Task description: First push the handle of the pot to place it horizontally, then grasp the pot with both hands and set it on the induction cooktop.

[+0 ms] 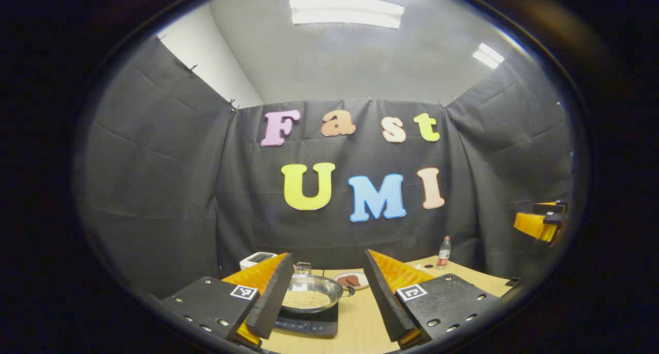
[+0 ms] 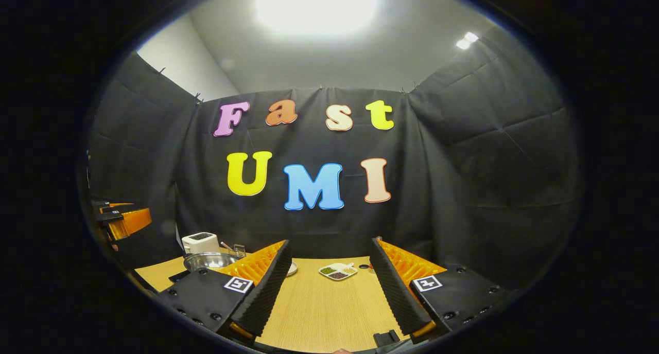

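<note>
A steel pot (image 1: 311,292) full of pale beans rests on the black induction cooktop (image 1: 309,325), and its short dark handle (image 1: 350,291) points right. My left gripper (image 1: 325,329) hovers open in front of it, fingers spread wide to either side and touching nothing. In the right gripper view the pot (image 2: 208,260) lies at the far left, partly hidden behind a finger. My right gripper (image 2: 332,323) stands open above bare tabletop with nothing between its fingers. Each gripper also shows at the edge of the other's view: the right gripper (image 1: 540,223) and the left gripper (image 2: 123,220).
The wooden table (image 2: 319,302) carries a white appliance (image 1: 257,260) behind the pot, a small plate of brown food (image 1: 351,280), a bottle (image 1: 444,252) at the back right and a divided dish of grains (image 2: 338,270). Black cloth walls the booth on three sides.
</note>
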`<state>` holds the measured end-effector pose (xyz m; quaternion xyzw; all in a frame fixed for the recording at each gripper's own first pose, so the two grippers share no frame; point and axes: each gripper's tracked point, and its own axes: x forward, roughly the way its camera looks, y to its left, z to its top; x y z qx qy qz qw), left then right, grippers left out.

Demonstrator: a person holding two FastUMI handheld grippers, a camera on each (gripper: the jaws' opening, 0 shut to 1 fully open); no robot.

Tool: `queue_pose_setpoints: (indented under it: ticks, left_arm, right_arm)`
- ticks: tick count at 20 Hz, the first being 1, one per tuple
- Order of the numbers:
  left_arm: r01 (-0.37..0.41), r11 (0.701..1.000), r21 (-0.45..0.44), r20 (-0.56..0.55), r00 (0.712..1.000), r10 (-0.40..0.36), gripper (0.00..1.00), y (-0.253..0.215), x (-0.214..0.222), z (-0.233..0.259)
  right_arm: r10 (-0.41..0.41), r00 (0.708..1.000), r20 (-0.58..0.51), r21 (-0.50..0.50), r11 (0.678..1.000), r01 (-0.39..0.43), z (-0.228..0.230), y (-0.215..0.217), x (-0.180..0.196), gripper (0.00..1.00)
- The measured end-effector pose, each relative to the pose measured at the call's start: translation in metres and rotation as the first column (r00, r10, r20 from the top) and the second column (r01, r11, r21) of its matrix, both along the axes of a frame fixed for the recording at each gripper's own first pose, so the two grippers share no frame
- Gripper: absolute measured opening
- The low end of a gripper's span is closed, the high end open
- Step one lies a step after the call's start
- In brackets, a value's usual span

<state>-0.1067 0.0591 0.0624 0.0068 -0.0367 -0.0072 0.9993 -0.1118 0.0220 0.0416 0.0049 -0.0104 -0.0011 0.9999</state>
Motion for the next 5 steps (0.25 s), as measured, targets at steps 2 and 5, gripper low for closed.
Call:
queue_pose_setpoints:
  ticks: [2, 5]
  left_arm:
    - [0.0, 1.0, 0.003, 0.002, 1.0, 0.0, 0.8, 0.0004, -0.0017, 0.0001]
    - [0.003, 1.0, 0.002, 0.002, 1.0, -0.003, 0.8, 0.0009, -0.005, 0.002]
  right_arm:
    - [0.001, 1.0, 0.005, -0.004, 1.0, -0.001, 0.0013, 0.0011, -0.0028, 0.96]
    - [0.0, 1.0, 0.004, 0.003, 1.0, 0.0, 0.0016, 0.002, -0.0068, 0.97]
